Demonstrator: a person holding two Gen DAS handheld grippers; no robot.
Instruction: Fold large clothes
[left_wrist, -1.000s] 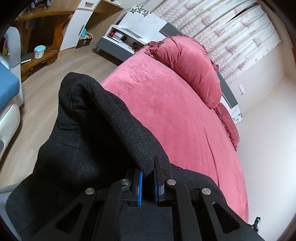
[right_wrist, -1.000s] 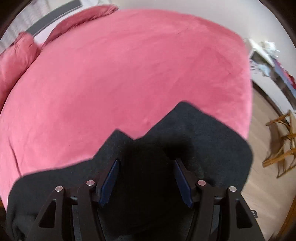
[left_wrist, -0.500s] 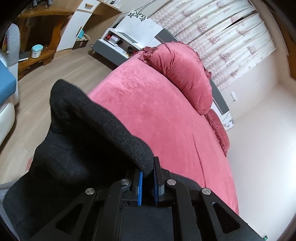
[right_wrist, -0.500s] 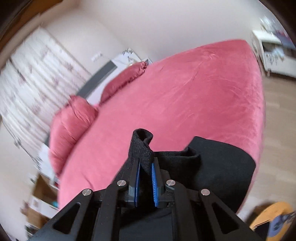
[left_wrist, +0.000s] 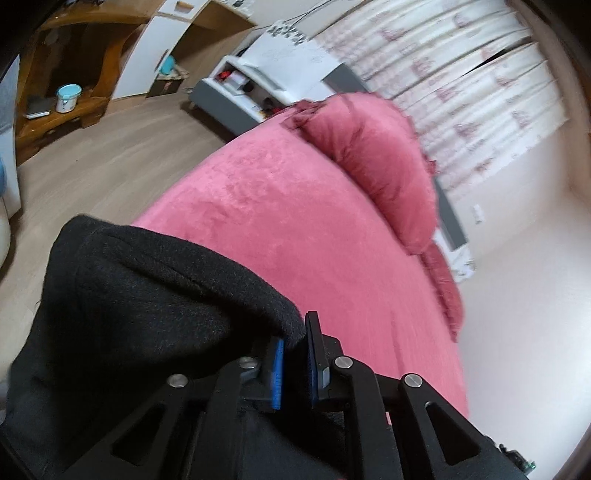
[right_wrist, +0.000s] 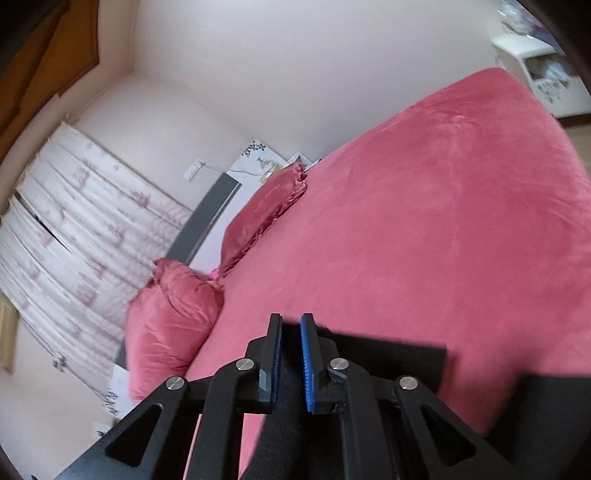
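1. Left wrist view: the left gripper (left_wrist: 295, 354) has its blue fingers (left_wrist: 276, 373) close together on a thick fold of the black coat (left_wrist: 147, 306); its jaws have just been opening a little, with the cloth between them.
2. The coat bulges left of the fingers, over the near edge of the pink bed (left_wrist: 295, 229).
3. Right wrist view: the right gripper (right_wrist: 291, 354) is clamped on a strip of coat (right_wrist: 288, 406), fingers (right_wrist: 306, 365) nearly together, jaws having just eased apart slightly.
4. More coat (right_wrist: 546, 406) lies on the bed (right_wrist: 443, 221) at lower right.
5. Two pillows (right_wrist: 173, 317) sit by the curtain (right_wrist: 74, 229).
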